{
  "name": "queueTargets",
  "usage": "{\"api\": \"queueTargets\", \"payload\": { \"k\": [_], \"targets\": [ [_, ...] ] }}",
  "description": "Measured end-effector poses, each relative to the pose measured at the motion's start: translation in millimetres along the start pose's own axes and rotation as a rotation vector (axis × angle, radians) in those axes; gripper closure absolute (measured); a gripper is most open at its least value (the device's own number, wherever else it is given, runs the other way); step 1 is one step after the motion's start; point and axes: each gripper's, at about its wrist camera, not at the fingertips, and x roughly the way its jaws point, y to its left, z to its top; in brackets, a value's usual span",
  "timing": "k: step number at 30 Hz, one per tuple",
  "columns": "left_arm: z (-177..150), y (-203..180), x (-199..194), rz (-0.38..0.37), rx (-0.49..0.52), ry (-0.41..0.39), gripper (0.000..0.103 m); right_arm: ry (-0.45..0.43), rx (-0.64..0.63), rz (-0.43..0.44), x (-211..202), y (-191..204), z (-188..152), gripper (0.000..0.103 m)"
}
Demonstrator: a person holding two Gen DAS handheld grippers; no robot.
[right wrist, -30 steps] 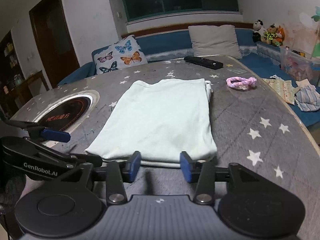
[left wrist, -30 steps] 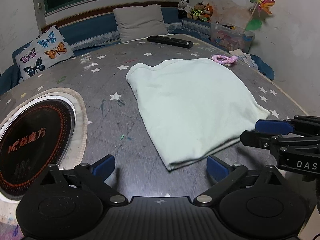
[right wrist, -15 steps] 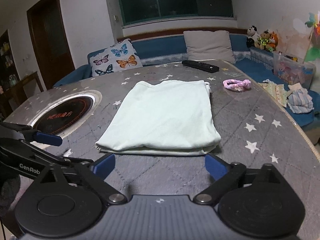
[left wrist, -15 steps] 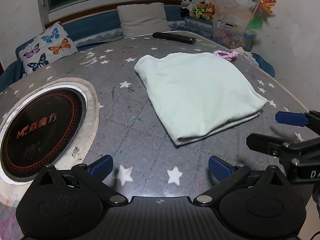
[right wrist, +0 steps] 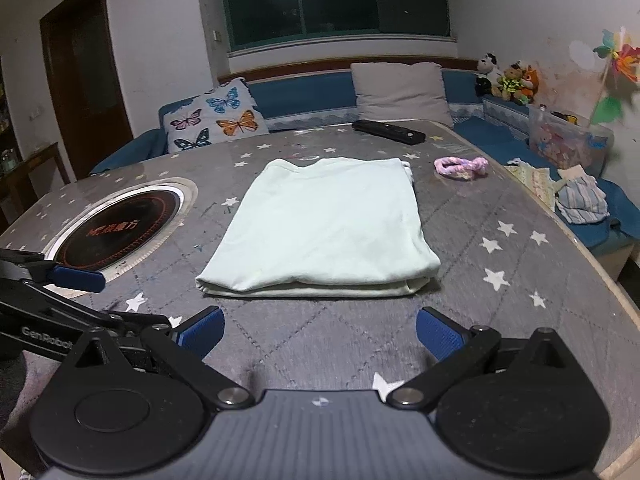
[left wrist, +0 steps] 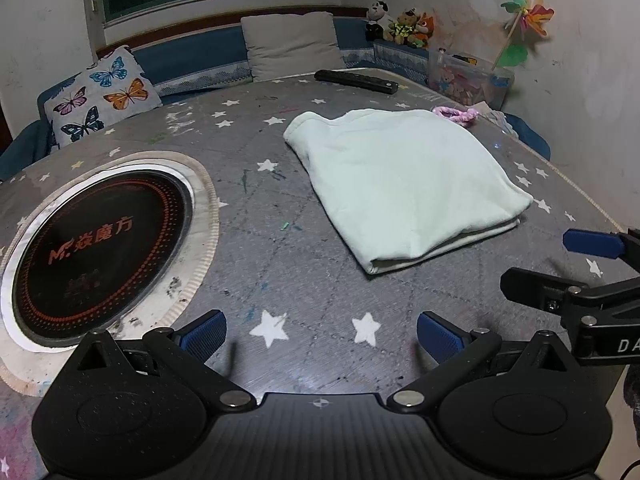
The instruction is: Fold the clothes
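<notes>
Both grippers angle down at the table (right wrist: 500, 208), left gripper (left wrist: 320, 334) and right gripper (right wrist: 320, 330) fingers spread wide, holding nothing. Folded pale green garment (right wrist: 328, 224) lies just ahead of the fingers.

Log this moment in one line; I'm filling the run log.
shirt: folded, flat on table | left claw: open, empty | right claw: open, empty, jaws just opened

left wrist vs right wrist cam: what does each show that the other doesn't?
Left wrist only: nothing notable the other misses. Right wrist only: the brown door and the striped cloth pile off the table's edge. Both: the folded pale green garment lying free on the starred table, the black remote, the pink band, and both grippers, left and right, open and empty.
</notes>
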Motion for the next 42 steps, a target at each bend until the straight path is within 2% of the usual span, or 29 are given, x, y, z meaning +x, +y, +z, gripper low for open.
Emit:
{"api": "queueTargets", "payload": {
  "k": [42],
  "targets": [
    [-8.9,2.1,0.2,-0.005,-0.011,0.018,0.0,0.031,0.034,-0.009,6.7,6.6,-2.5,0.0]
  ]
}}
